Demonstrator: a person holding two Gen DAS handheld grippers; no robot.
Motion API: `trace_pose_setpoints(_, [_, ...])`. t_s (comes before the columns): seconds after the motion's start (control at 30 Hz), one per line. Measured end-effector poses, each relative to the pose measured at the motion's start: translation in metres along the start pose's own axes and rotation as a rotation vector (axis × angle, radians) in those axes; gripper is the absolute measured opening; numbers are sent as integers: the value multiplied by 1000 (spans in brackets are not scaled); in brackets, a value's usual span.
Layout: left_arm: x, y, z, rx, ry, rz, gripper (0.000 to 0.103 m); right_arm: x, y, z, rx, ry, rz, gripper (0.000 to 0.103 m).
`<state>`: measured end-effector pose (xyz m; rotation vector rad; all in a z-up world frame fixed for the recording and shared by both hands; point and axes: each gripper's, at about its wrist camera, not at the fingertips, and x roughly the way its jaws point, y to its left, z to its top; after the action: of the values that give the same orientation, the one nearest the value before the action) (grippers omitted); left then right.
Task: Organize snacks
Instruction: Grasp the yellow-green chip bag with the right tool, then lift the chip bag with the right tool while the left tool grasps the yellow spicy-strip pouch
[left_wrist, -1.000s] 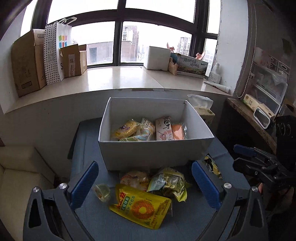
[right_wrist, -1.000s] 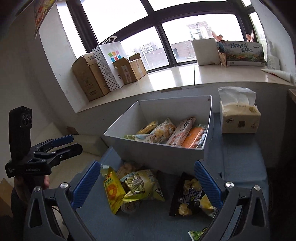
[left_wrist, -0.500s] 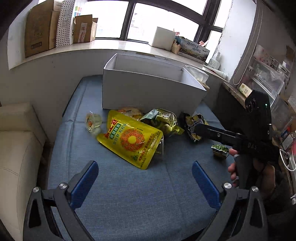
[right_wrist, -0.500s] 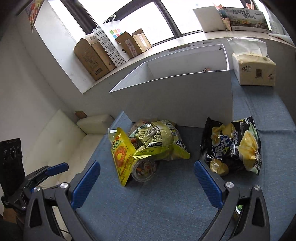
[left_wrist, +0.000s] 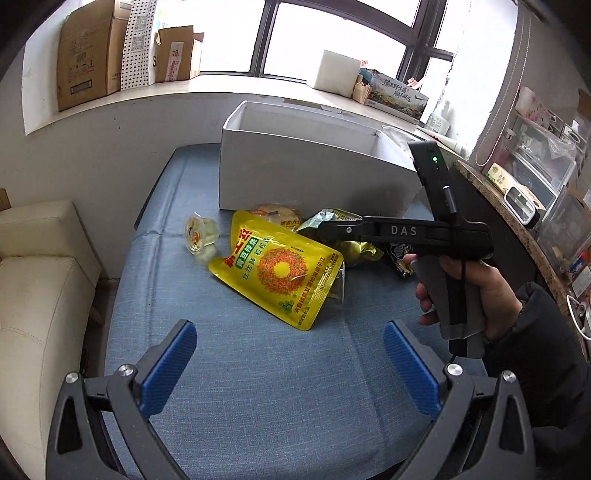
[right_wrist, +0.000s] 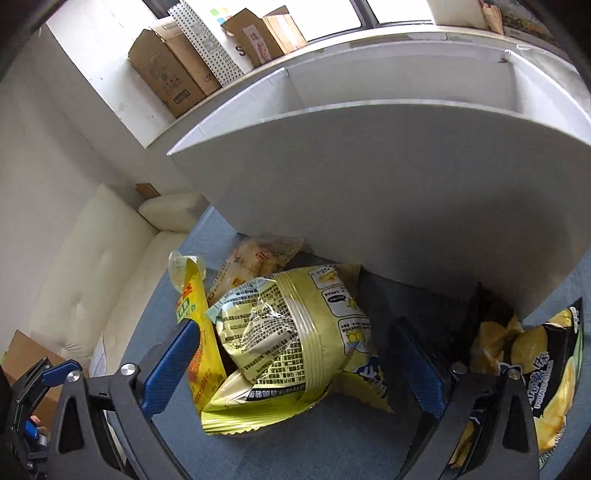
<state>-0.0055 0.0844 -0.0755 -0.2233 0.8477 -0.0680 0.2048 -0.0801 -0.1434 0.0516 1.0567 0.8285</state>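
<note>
A white box (left_wrist: 314, 173) stands on the blue cushion; its wall fills the right wrist view (right_wrist: 388, 184). In front of it lie a yellow pouch (left_wrist: 277, 273), a pale green chip bag (right_wrist: 291, 332), a round cake packet (left_wrist: 273, 212), a jelly cup (left_wrist: 197, 236) and a black potato chip bag (right_wrist: 546, 365). My right gripper (right_wrist: 291, 365) is open, low over the cushion, its blue pads on either side of the green bag. It also shows in the left wrist view (left_wrist: 325, 227). My left gripper (left_wrist: 288, 365) is open and empty above the cushion's near part.
A cream sofa (left_wrist: 37, 280) stands left of the cushion. Cardboard boxes (left_wrist: 88, 51) sit on the windowsill. A cluttered shelf (left_wrist: 535, 192) stands at the right.
My right gripper has dropped and moved forward until its open pads straddle the green chip bag. My left gripper has stayed back above the cushion.
</note>
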Motion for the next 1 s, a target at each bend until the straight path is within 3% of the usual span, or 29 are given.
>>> trace_pose_setpoints(0.03, [0, 1, 0, -4, 1, 2, 103, 2, 0, -1, -4, 0, -17, 103])
trace_pose_setpoints(0.07, [1, 3, -1, -9, 4, 5, 103, 2, 0, -3, -6, -4, -23, 97])
trace_pose_setpoints(0.1, [3, 5, -2, -15, 8, 5, 103, 1, 0, -4, -5, -11, -10, 79])
trace_pose_setpoints(0.17, [6, 7, -3, -21, 17, 6, 103, -4, -1, -8, 10, -33, -9, 76])
trace_pose_setpoints(0.23, [9, 8, -4, -22, 23, 12, 103, -13, 1, -12, 0, -49, -7, 67])
trace_pose_setpoints(0.47, [31, 10, -4, -35, 71, -9, 103, -88, 0, -33, 41, -232, 34, 65])
trace_pose_setpoints(0.67, [56, 19, 13, -159, 109, -73, 103, -148, -1, -65, 69, -345, 57, 65])
trace_pose_setpoints(0.87, [97, 27, 44, -346, 156, -40, 103, -165, -1, -91, 103, -363, 66, 65])
trace_pose_setpoints(1.0, [120, 16, 71, -385, 196, 83, 103, -164, -3, -95, 105, -358, 60, 65])
